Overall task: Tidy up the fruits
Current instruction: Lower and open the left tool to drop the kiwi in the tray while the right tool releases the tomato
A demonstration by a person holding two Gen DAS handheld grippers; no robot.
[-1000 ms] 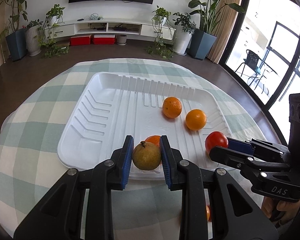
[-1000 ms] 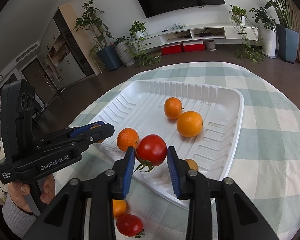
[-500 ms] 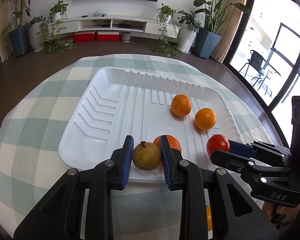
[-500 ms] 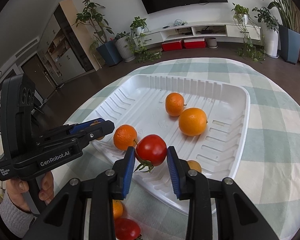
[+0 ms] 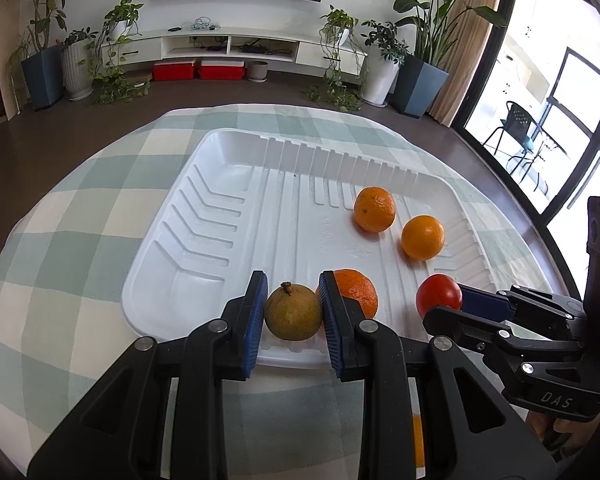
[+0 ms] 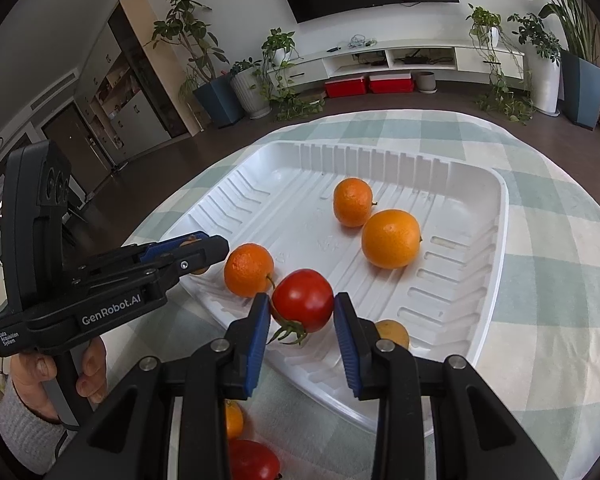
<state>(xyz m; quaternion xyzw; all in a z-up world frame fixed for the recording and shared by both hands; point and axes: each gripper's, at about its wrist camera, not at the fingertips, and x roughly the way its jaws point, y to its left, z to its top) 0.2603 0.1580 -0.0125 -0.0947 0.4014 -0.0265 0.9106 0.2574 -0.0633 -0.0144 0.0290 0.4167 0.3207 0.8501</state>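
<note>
On the checked cloth (image 5: 80, 216) I see the white tray (image 5: 204, 240), its near rim just ahead of both grippers. My left gripper (image 5: 293, 316) is clamped on a brownish-green fruit (image 5: 293, 311) over the tray's near edge, at 6 o'clock in the left view. My right gripper (image 6: 302, 312) is clamped on a tomato (image 6: 302, 299), stem down, over the near rim. Three oranges lie in the tray: one (image 6: 390, 238) at 2 o'clock from the tomato, another (image 6: 353, 202) just beyond it, and a third (image 6: 249, 269) at 10 o'clock, close beside the tomato. Outside the tray, at 6 o'clock, another tomato (image 6: 254, 460) and a small orange (image 6: 233, 419) rest on the cloth.
</note>
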